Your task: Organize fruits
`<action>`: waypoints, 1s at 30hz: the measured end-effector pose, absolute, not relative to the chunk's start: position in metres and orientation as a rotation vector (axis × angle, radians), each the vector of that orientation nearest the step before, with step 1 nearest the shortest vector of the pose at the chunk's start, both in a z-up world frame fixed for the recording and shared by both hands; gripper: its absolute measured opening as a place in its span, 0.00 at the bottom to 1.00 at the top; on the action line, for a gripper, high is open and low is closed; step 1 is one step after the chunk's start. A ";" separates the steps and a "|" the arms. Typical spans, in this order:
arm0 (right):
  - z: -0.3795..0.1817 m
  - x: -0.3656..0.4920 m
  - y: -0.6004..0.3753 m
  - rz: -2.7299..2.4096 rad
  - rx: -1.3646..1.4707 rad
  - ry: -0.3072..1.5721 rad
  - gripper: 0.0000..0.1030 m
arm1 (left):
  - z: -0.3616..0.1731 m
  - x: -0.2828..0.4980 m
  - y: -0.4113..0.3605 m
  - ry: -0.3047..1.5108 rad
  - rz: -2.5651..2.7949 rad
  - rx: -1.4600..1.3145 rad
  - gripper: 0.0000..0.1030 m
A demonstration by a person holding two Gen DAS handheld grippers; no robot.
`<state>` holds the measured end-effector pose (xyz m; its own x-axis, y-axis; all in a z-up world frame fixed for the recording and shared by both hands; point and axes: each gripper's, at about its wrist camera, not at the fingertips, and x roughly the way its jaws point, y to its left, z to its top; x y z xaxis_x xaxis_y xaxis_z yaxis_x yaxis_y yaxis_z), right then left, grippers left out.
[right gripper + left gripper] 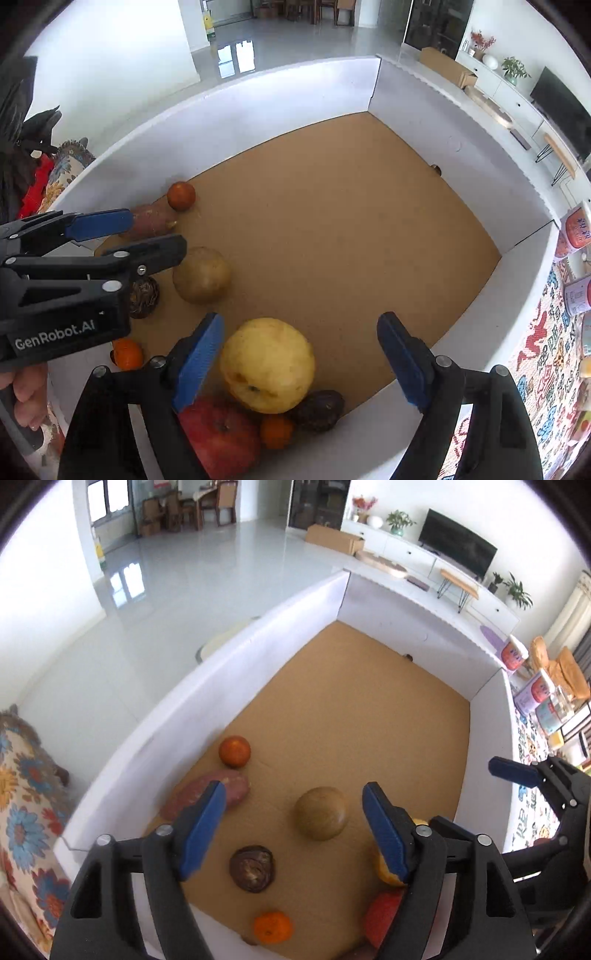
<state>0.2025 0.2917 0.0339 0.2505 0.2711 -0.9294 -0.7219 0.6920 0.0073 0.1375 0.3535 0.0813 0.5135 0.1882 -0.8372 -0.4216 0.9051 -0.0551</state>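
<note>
left tongs [293, 825]: blue pads spread wide, gripping nothing, above the round olive-brown fruit [320, 813] on the brown cork floor of the white-walled box [207, 686]. right tongs [301, 360]: also spread wide, empty, over the large yellow round fruit [267, 363] in the box's near corner, touching the red apple [218, 435].

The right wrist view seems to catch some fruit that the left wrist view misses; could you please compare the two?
Only the right wrist view shows the yellow fruit whole, a dark fruit beside it, and a hand. Only the left wrist view shows the sweet potato nearly whole. Both share the box, the brown fruit, the red apple and both open grippers.
</note>
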 end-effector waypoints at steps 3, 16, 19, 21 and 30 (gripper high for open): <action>0.070 0.191 0.264 0.673 -0.479 1.021 0.95 | 0.123 0.107 0.339 0.792 0.464 -0.127 0.98; 0.112 0.086 0.208 0.570 -0.206 1.028 1.00 | 0.109 0.033 0.311 0.926 0.509 -0.146 0.99; 0.115 0.064 0.217 0.578 -0.218 0.998 1.00 | 0.109 0.019 0.314 0.936 0.476 -0.195 0.99; 0.120 0.060 0.222 0.576 -0.236 0.988 1.00 | 0.112 0.013 0.318 0.925 0.479 -0.217 0.99; 0.129 0.062 0.231 0.568 -0.240 0.988 1.00 | 0.125 0.002 0.321 0.873 0.514 -0.216 0.99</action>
